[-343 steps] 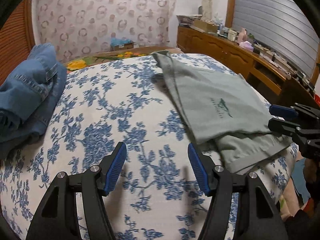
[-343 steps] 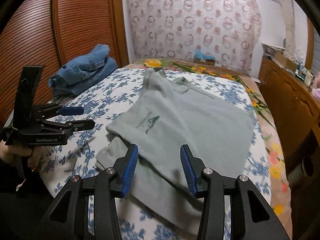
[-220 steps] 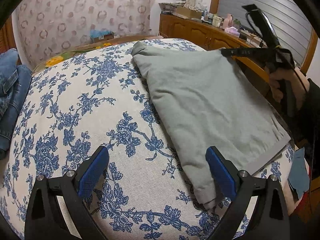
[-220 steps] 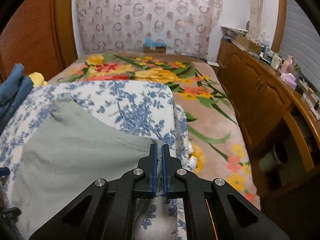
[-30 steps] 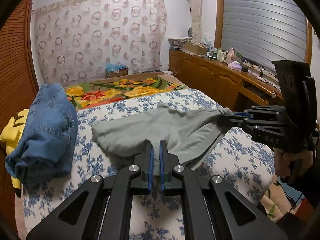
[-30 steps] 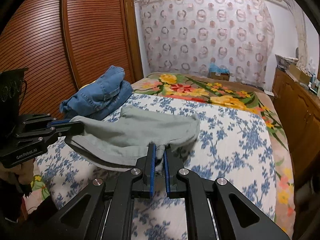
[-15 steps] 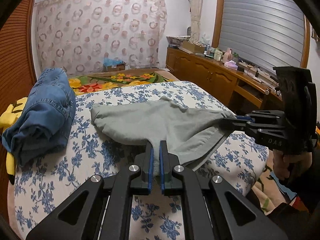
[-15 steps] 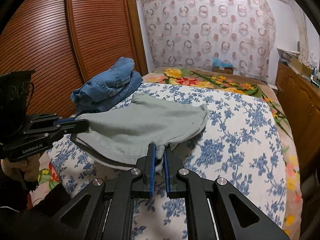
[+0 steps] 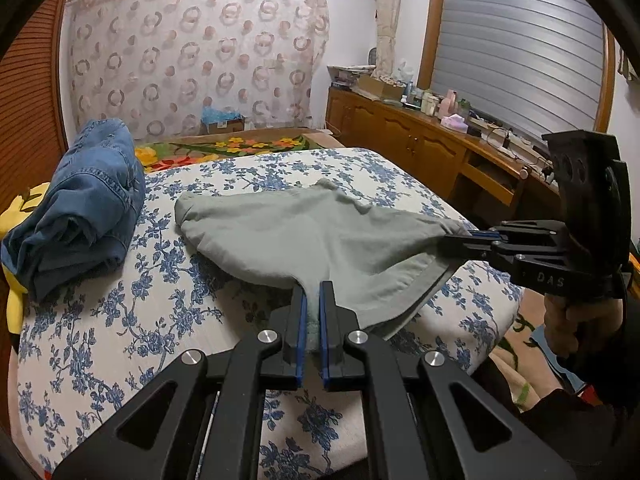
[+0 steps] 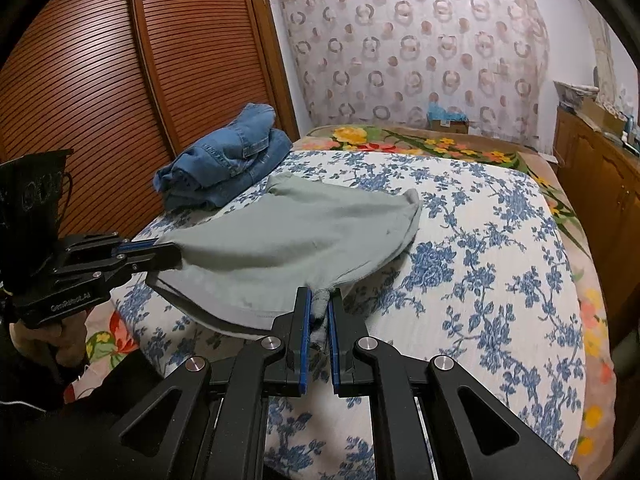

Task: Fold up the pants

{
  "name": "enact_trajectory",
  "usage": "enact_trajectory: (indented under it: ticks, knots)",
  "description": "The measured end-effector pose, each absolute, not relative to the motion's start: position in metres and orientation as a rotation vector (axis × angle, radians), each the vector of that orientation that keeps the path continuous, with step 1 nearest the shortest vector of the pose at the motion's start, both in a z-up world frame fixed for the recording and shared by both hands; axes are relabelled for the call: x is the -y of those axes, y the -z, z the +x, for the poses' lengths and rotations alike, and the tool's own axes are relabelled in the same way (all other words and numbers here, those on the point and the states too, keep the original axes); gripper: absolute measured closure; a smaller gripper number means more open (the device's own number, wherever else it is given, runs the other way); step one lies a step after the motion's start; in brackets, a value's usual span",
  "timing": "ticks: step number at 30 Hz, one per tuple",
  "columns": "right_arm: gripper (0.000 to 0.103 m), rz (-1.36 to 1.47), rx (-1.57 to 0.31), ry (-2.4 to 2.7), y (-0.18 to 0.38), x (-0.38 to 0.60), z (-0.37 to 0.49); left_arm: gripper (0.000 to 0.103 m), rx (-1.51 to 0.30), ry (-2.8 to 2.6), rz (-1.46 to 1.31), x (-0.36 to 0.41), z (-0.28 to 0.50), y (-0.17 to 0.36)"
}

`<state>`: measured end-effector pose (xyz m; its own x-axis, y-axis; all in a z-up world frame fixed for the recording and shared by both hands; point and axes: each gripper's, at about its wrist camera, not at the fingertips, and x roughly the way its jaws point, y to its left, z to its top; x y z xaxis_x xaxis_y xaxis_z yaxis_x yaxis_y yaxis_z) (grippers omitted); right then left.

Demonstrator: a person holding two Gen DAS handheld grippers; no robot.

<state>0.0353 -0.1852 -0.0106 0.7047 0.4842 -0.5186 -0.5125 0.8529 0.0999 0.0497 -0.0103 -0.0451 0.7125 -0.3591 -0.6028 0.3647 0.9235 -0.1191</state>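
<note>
Pants (image 9: 320, 240), grey, prob. folded, near corners clamped in L gripper (image 9: 312, 300) & R gripper (image 10: 319, 300).

Grey-green pants (image 9: 304, 236) (folded over), near edge lifted, far end on bed.

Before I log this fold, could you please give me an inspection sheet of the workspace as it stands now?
Surface: bed with a blue floral cover; an orange floral blanket lies at the far end.
Job's things: grey pants, folded, near edge lifted, far edge resting on the bed.
Clutter: folded denim jeans at the bed's left side, apart from the pants; a yellow item beneath them.
Grippers: left gripper shut on the pants' near edge; right gripper shut on the other near corner.
Cables: nothing seen on the bed.
Surroundings: wooden slatted wardrobe, patterned curtain, wooden sideboard crowded with small items, shuttered window.
</note>
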Motion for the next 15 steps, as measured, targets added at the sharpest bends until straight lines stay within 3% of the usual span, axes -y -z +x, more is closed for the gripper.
enact_trajectory:
  ticks: [15]
  knots:
    - [0.095,-0.050,-0.552,-0.594,0.005,0.191,0.000,0.097,-0.655,0.443,0.015,0.016,0.017,0.039]
